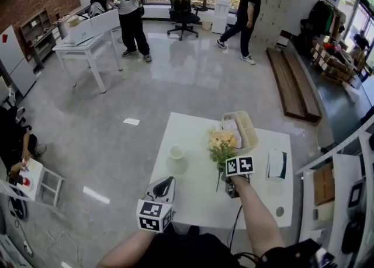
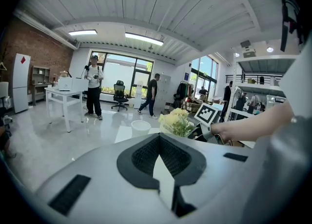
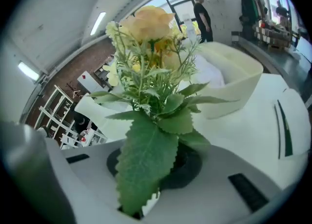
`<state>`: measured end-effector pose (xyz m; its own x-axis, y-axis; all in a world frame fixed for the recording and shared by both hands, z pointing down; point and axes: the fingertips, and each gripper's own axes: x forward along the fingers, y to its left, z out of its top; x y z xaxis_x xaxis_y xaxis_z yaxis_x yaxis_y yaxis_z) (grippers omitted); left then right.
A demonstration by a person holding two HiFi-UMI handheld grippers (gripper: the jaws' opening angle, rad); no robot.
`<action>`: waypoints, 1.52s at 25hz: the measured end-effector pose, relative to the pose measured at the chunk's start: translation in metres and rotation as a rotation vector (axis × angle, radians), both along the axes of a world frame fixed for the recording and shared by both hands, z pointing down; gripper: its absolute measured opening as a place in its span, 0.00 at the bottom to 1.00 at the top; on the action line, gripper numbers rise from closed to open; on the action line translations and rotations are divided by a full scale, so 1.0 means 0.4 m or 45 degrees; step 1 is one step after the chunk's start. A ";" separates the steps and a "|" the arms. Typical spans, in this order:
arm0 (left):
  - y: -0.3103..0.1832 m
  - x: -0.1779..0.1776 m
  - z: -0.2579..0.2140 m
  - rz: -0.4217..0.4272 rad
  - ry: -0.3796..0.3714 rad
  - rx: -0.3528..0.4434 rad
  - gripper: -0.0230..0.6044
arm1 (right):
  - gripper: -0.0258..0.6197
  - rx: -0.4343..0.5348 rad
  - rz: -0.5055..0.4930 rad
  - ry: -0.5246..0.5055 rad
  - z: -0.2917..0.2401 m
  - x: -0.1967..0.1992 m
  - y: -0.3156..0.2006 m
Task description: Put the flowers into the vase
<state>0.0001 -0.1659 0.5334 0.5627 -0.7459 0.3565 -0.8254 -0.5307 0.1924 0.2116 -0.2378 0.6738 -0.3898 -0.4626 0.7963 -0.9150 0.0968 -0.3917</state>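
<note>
The right gripper (image 1: 229, 180) is clamped on the stems of the flowers (image 1: 222, 143), and a large leaf drapes over its jaws. Just beyond the blooms stands a cream basket (image 1: 250, 128). A flat white pack (image 1: 276, 164) lies to this gripper's right. The white vase (image 1: 176, 153) stands well off to its left, with the table (image 1: 193, 199) top lying between them. The left gripper (image 1: 159, 194) hovers nearer the person, past the vase, its jaws together on nothing.
</note>
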 end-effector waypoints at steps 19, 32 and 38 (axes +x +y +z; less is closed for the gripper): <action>-0.020 0.026 -0.054 0.022 0.033 0.072 0.04 | 0.10 1.117 0.058 0.272 -0.416 -0.023 0.040; -0.023 -0.028 -0.051 -0.071 0.031 0.070 0.04 | 0.10 1.119 -0.053 0.184 -0.420 -0.115 0.008; -0.018 -0.092 -0.048 -0.159 0.028 0.067 0.04 | 0.10 1.217 -0.173 0.082 -0.502 -0.255 -0.036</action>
<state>-0.0368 -0.1729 0.5140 0.4717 -0.8278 0.3037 -0.8815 -0.4342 0.1855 0.1098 -0.2522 0.4728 -0.4564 -0.8804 0.1290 -0.8895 0.4549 -0.0421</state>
